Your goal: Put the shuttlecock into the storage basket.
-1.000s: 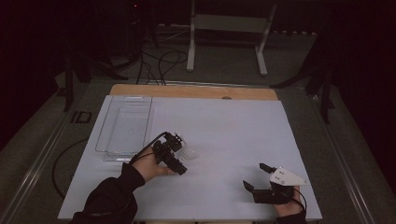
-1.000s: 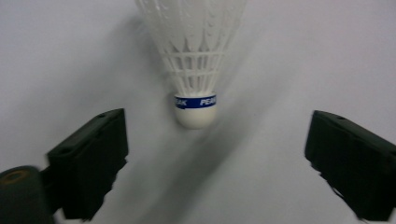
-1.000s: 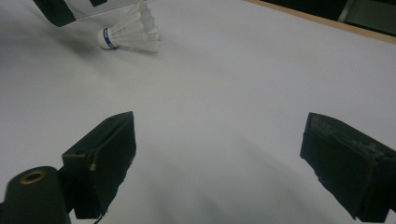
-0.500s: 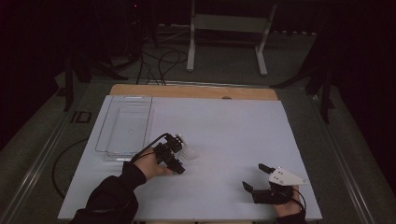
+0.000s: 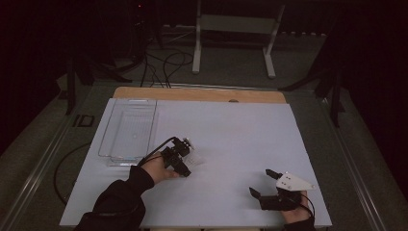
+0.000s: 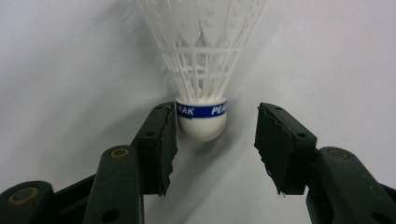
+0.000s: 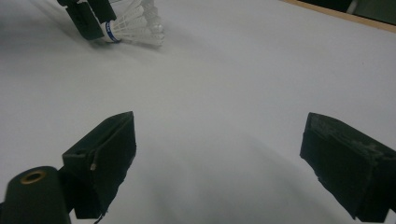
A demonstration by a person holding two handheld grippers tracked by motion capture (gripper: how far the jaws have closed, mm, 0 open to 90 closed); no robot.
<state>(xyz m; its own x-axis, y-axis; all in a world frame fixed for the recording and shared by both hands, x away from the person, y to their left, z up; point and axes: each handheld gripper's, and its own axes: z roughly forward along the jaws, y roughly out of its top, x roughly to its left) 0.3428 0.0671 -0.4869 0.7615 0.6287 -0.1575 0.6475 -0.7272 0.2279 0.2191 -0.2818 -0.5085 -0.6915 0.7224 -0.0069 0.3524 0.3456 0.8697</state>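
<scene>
A white plastic shuttlecock with a rounded white cork and a blue band printed "PEAK" [image 6: 201,112] lies on its side on the pale grey-white table sheet [image 5: 240,139], a little left of the table's middle and just right of the clear plastic rectangular tray [image 5: 128,132] that sits near the sheet's left edge. In the high view the shuttlecock [image 5: 194,157] shows as a small pale shape right at the tip of the left gripper [image 5: 185,156].

The left gripper [image 6: 215,135], black and held in the person's left hand [image 5: 156,168] with a dark sleeve behind it, has its two black padded jaws on either side of the cork. They have just been closing in on it. One pad sits right against the cork's side at the blue band; the other is clearly apart from it, with bare table showing between. So the cork is between the jaws but not pinched.

The right gripper [image 5: 262,182], black with a grey three-cornered plate on top, rests low near the table's front right corner, well apart from the shuttlecock. Its jaws [image 7: 217,163] are spread wide with nothing between them but bare sheet. From its own view the shuttlecock [image 7: 133,25] and the left gripper's black jaw tips [image 7: 88,18] appear far off.
</scene>
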